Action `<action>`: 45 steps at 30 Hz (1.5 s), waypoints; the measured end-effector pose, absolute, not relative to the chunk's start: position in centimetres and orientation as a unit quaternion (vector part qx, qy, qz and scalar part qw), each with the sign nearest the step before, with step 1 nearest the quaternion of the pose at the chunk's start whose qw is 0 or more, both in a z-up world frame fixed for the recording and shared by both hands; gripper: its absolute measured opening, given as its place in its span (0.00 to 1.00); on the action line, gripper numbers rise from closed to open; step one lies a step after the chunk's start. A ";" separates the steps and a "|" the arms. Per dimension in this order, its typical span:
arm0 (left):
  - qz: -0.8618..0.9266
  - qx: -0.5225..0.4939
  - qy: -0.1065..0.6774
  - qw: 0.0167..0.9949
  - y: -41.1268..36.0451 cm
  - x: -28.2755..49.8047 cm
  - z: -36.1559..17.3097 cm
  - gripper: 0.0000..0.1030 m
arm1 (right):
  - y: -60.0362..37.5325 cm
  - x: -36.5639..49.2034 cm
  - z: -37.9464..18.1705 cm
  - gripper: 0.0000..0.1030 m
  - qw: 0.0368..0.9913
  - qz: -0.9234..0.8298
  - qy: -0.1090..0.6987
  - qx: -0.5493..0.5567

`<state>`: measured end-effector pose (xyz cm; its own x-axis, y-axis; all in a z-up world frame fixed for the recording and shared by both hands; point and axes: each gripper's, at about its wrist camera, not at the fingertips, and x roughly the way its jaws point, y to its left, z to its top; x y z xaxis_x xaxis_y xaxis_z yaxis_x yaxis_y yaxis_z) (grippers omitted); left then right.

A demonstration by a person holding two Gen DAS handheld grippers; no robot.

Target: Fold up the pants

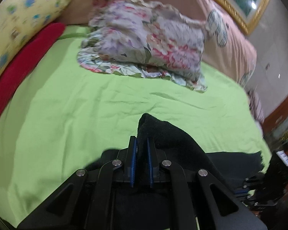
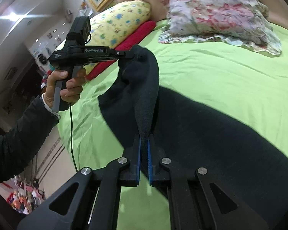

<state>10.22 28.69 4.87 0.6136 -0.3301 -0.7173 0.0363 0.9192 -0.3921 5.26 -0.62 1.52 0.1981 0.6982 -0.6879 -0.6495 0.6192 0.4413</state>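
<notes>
Green sheet (image 2: 220,72) covered the bed, with a floral pillow (image 2: 217,13) and yellow pillow (image 2: 117,23) at its head. Black pants (image 2: 211,130) lay lengthwise toward the lower right, one end lifted. Both the left gripper (image 2: 133,55) and right gripper (image 2: 144,143) had fingers clamped on that raised edge.

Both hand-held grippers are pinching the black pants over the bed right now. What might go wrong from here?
1. The right hand-held gripper pinches only a narrow bunched strip of the black pants; it could slip out.
2. The left hand-held gripper holds one end raised while the rest lies on the green sheet, so dragging may wrinkle both.
3. The floral pillow lies ahead and could crowd the fold.
</notes>
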 end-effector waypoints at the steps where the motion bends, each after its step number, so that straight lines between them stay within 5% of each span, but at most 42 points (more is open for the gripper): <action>1: -0.104 -0.186 0.421 0.882 29.0 9.6 4.7 0.09 | -0.4 4.9 1.4 0.07 0.775 0.434 0.458 0.021; 13: -0.053 -0.322 0.398 0.857 33.9 3.4 -1.3 0.09 | 1.2 3.2 -1.0 0.07 0.771 0.428 0.471 -0.007; 23: -0.010 -0.372 0.400 0.837 34.8 -1.5 -3.2 0.11 | 1.6 3.1 -1.3 0.26 0.760 0.427 0.489 0.030; 29: 0.014 -0.368 0.398 0.840 33.8 -3.8 -1.7 0.39 | 1.3 2.6 0.4 0.29 0.775 0.426 0.464 0.039; 33: 0.014 -0.372 0.393 0.841 32.6 -4.9 -0.7 0.52 | 0.3 3.0 1.2 0.41 0.785 0.415 0.457 0.055; 45: 0.064 -0.347 0.416 0.838 30.0 -4.1 -0.8 0.61 | -2.8 3.9 2.4 0.47 0.806 0.381 0.445 0.086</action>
<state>-4.12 29.99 -0.82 0.6449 -0.1820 -0.7423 -0.3966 0.7506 -0.5286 3.92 -2.77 2.35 0.3139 0.6902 -0.6519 -0.5376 0.6952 0.4771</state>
